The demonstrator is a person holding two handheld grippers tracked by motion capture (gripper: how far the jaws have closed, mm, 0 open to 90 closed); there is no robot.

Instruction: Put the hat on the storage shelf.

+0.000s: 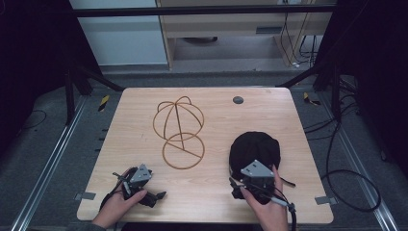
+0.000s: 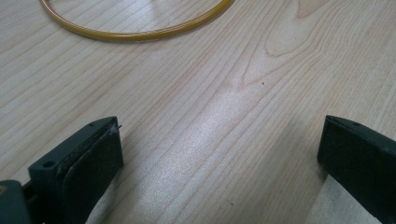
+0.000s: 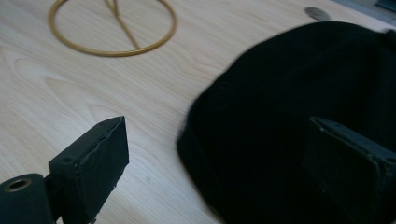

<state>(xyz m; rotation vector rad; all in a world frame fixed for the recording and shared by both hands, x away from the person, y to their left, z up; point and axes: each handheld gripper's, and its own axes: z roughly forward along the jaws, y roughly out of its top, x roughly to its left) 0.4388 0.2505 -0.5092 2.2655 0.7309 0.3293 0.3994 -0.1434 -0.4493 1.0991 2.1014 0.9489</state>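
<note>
We saw a black hat (image 1: 255,150), soft, rounded, knit-like, lying on the right half of the wooden table (image 1: 211,192), its near edge just under the right gripper (image 1: 254,185). In the right gripper view the hat (image 3: 299,116) was one dark mass, no seams or texture readable; its right side ran out of frame and the right jaw stood in front of it. Right gripper jaws spread wide, one over bare wood, one over the hat, gripping nothing. We could not tell if a jaw touched the fabric. Left gripper (image 1: 144,190) sat near the front left edge, jaws wide apart over bare wood, holding nothing. A brass-coloured wire hat stand (image 1: 179,132) lay mid-table, apart from the hat; in the left gripper view only an arc of its ring (image 2: 135,32) showed, cut off at the top
</note>
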